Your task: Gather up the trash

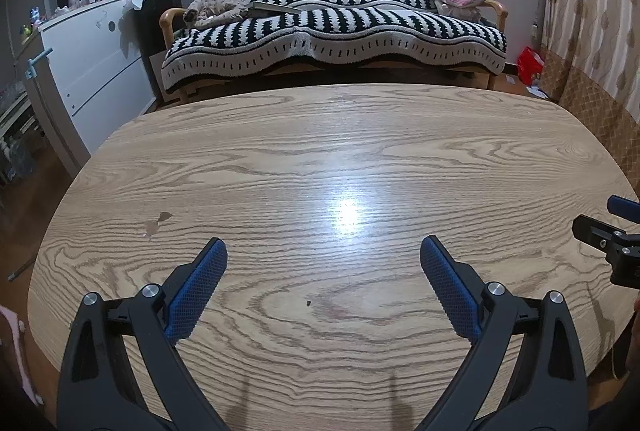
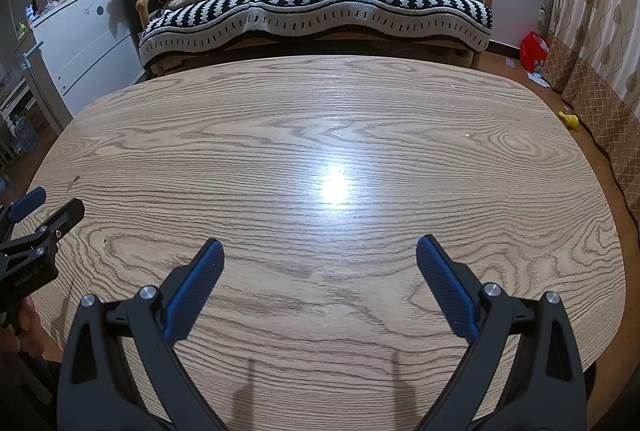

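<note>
Two handheld grippers hover side by side over a wooden table (image 1: pixel 320 159) with a strong oak grain and a bright glare at its middle. The left gripper (image 1: pixel 323 251) has its blue-padded jaws spread wide and grasps nothing; the right gripper (image 2: pixel 320 251) is spread just as wide and is likewise empty. In the left wrist view the right gripper's black frame shows at the far right edge, and in the right wrist view the left gripper's frame shows at the far left edge, so the two tools sit level with each other. No clear piece of trash lies on the tabletop in either view. The only candidates there are very small: a dark speck (image 1: pixel 308 303) lying between the left gripper's jaws and slightly nearer the camera than their tips, and a brownish stain or chip (image 1: pixel 158 224) further to the left, which looks like a mark in the surface, not a loose object. Both are too small to judge shape or long axis. The left gripper is the nearer one to each. Well beyond the table, on the floor to the right, lie a crumpled red bag (image 2: pixel 534 49), some scraps of paper (image 2: pixel 538 79) just beside it, and a small yellow object (image 2: pixel 570 120) near a patterned curtain (image 2: pixel 592 11); these are closer to the right gripper's side, but whether they count as the trash cannot be told. A sofa under a black-and-white throw (image 1: pixel 336 27) stands behind the table.
</note>
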`<state>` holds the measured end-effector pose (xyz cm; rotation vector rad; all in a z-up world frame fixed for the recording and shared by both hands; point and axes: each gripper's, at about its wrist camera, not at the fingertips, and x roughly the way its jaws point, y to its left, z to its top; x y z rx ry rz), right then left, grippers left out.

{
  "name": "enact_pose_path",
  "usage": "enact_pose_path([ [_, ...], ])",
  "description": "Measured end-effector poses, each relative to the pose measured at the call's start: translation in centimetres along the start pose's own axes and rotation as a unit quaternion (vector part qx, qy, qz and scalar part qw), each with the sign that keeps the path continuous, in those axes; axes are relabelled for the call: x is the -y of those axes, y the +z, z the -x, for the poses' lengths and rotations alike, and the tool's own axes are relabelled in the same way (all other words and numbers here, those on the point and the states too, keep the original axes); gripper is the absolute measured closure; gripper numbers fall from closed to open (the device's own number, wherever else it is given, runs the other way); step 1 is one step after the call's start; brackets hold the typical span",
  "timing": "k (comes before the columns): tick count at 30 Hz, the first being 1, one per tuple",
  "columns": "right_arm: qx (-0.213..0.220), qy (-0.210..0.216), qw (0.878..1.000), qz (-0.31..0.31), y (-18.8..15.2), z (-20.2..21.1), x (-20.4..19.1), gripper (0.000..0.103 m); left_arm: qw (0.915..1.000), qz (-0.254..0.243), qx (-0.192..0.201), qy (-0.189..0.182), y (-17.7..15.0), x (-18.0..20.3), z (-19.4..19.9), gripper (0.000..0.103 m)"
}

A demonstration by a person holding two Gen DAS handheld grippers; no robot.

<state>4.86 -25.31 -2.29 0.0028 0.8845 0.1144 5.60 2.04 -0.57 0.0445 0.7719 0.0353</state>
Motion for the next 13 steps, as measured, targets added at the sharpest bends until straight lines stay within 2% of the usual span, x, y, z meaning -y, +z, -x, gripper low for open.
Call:
enact_pose_path([
  [4,0.000,0.000,1.000,0.000,-0.03,0.01,0.04,0.010,1.0000,-0.003,0.006,0.006,0.16,0.05,0.06,0.009],
  [13,0.000,0.000,1.000,0.001,-0.08,0.03,0.13,0.010,1.0000,0.000,-0.007,0.005,0.38,-0.27,-0.61,0.009],
])
